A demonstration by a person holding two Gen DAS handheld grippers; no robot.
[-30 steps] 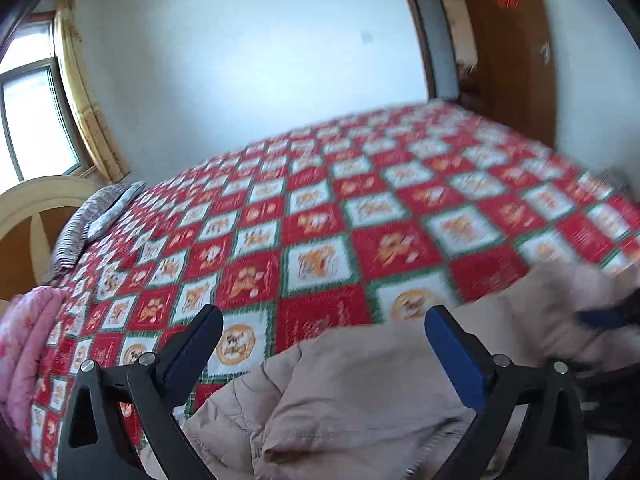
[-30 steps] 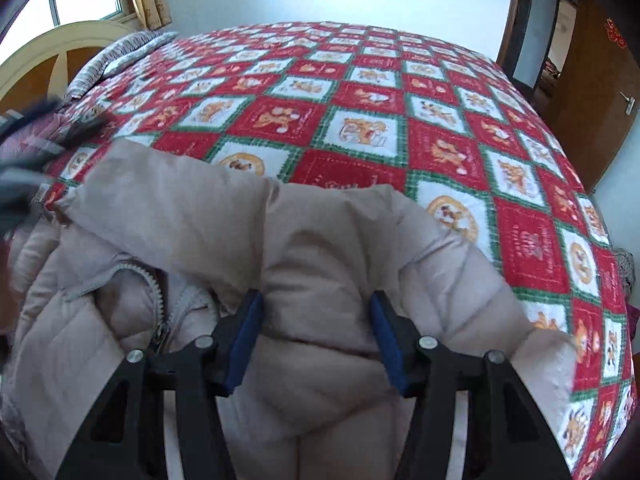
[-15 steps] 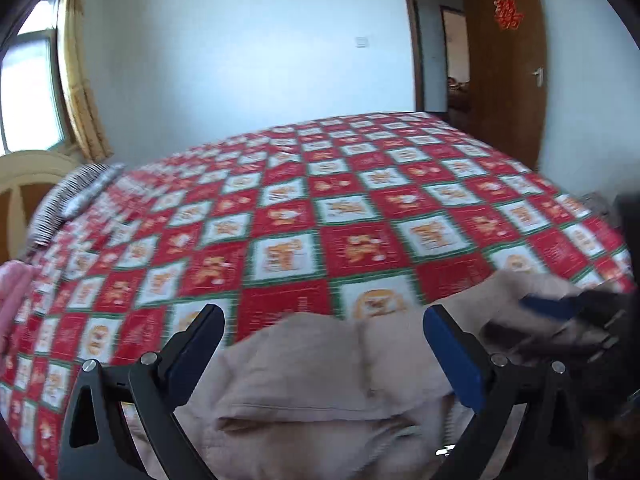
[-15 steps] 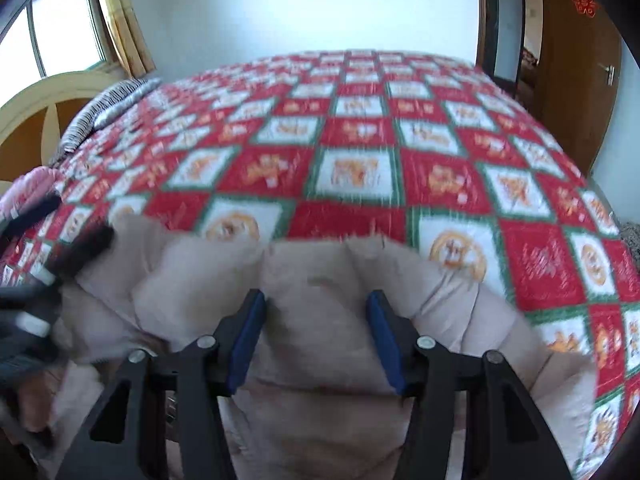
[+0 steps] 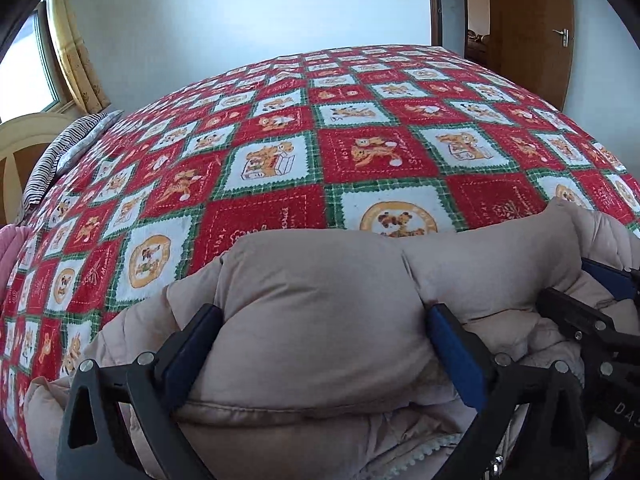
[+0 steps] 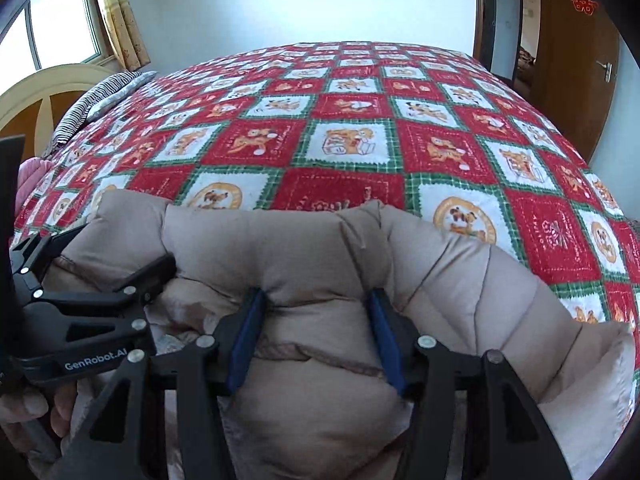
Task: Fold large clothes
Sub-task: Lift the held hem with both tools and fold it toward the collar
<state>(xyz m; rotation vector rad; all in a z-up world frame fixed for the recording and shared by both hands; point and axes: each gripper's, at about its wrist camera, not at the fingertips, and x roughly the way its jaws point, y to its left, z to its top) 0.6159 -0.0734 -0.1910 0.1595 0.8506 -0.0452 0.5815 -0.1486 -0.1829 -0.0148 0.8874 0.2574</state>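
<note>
A beige puffy jacket (image 5: 480,256) lies bunched at the near edge of a bed covered by a red, white and green checked blanket (image 5: 360,152). My left gripper (image 5: 320,316) stands wide open, and a thick fold of the jacket bulges between its fingers. My right gripper (image 6: 316,300) is shut on another fold of the jacket (image 6: 460,280), its blue pads pinching the padding. Each gripper shows in the other's view: the right gripper (image 5: 568,280) at the right edge, the left gripper (image 6: 120,248) at the left, with a hand (image 6: 24,412) below it.
A striped pillow (image 6: 100,100) and a cream headboard (image 6: 48,92) sit at the bed's far left. A pink cloth (image 5: 12,248) lies by the left edge. A brown door (image 5: 528,28) stands open at the back right; the checked blanket (image 6: 340,144) stretches beyond the jacket.
My left gripper has come down onto the jacket, so a fold now fills the gap between its fingers. The right gripper kept its grip and sank a little with the fold.
</note>
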